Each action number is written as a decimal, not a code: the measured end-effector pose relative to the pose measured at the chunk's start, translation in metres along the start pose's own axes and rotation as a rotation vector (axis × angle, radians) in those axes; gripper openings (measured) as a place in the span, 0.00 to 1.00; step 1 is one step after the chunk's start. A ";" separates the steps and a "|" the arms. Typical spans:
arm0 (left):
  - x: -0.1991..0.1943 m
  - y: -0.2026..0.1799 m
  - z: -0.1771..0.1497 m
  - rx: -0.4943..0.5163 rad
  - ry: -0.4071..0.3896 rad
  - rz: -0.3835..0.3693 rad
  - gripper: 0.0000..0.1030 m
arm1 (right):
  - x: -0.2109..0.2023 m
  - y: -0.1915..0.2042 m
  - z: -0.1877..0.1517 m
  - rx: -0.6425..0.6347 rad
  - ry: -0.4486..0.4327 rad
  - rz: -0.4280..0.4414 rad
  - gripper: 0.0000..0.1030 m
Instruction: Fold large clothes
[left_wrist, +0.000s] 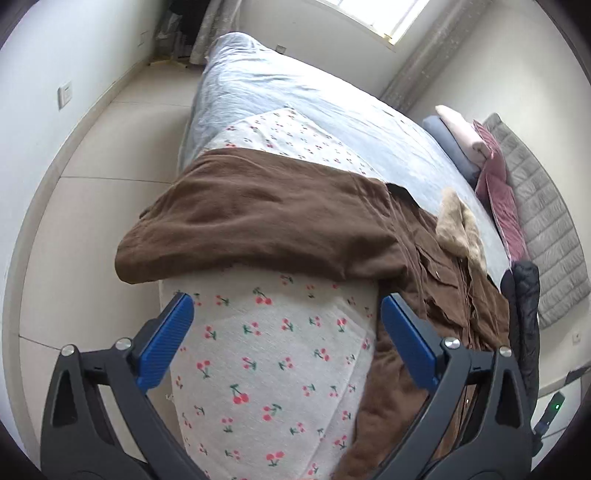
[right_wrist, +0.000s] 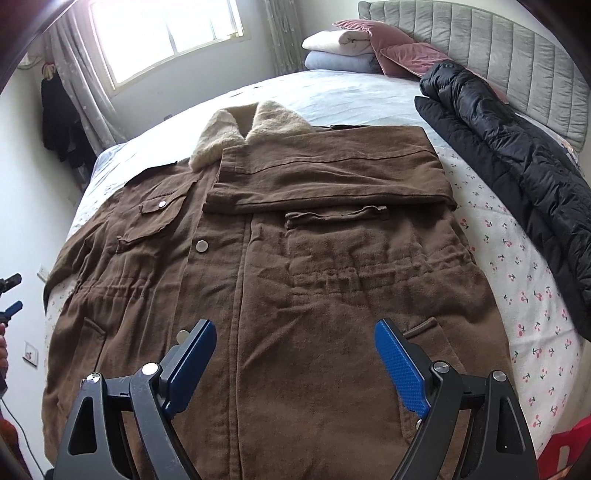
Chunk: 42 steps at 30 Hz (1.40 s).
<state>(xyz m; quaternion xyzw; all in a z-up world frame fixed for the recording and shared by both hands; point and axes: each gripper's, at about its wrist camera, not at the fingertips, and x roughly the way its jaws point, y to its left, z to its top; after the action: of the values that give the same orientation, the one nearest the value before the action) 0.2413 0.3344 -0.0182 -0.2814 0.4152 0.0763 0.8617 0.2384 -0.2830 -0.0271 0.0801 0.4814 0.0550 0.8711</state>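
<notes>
A large brown coat (right_wrist: 295, 258) with a cream fleece collar (right_wrist: 236, 129) lies front up on the bed's cherry-print sheet (right_wrist: 517, 288). One sleeve (right_wrist: 332, 177) is folded flat across the chest. The other sleeve (left_wrist: 258, 218) stretches sideways, its cuff hanging past the bed's edge. My right gripper (right_wrist: 295, 326) hovers open over the coat's lower front, nothing between its blue pads (right_wrist: 399, 365). My left gripper (left_wrist: 288, 304) is open above bare sheet just short of the stretched sleeve. It also peeks in at the right wrist view's left edge as the left gripper (right_wrist: 10, 295).
A black puffer jacket (right_wrist: 517, 173) lies along the bed's right side by the grey headboard (right_wrist: 498, 48). Folded blankets (right_wrist: 336, 48) and pink pillows (right_wrist: 399, 51) sit at the head. Tiled floor (left_wrist: 103, 177) and a white wall border the bed's left side.
</notes>
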 end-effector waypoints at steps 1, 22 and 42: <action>0.003 0.011 0.004 -0.044 0.000 -0.002 0.98 | 0.002 0.000 0.000 -0.001 0.006 0.001 0.86; 0.100 0.145 -0.005 -0.877 -0.078 -0.113 0.24 | 0.017 0.003 -0.005 -0.015 0.031 -0.006 0.86; -0.049 -0.211 0.065 0.144 -0.502 -0.368 0.06 | 0.017 -0.007 -0.002 0.024 0.021 0.019 0.86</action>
<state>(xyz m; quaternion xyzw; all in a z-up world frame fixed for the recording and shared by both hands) 0.3301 0.2000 0.1402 -0.2623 0.1360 -0.0433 0.9544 0.2461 -0.2863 -0.0435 0.0945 0.4903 0.0585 0.8645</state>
